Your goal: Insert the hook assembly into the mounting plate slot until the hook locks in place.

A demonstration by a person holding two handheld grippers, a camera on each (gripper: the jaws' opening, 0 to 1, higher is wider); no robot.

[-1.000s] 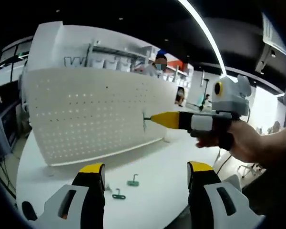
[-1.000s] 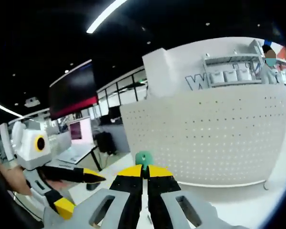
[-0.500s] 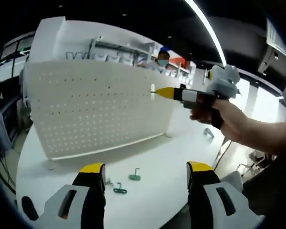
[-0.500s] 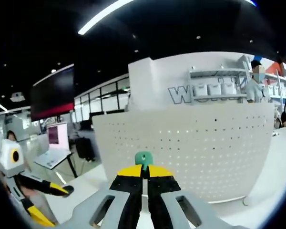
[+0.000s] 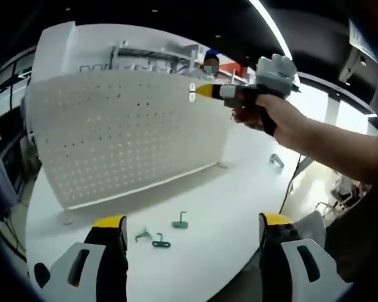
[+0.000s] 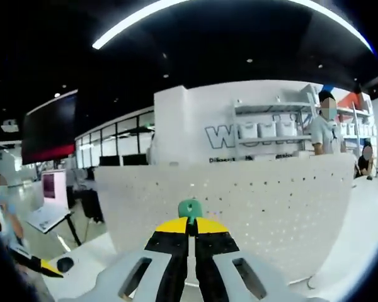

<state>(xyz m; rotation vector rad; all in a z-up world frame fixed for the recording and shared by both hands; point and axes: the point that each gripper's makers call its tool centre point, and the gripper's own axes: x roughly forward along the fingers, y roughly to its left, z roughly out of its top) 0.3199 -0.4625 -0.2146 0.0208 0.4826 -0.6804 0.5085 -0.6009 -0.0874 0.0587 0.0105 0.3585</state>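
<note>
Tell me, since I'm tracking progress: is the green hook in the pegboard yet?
Out. The right gripper holds the green hook short of the pegboard.

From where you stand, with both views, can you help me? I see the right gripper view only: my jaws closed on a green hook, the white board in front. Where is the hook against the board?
Observer: In the left gripper view the right gripper holds the green hook at the top edge of the pegboard, near its right end.
Operator: Are other hooks left on the table?
Observer: Yes, three small hooks lie on the white table in front of the pegboard.
Operator: And the left gripper?
Observer: The left gripper is open and holds nothing, low over the table's near edge.
</note>
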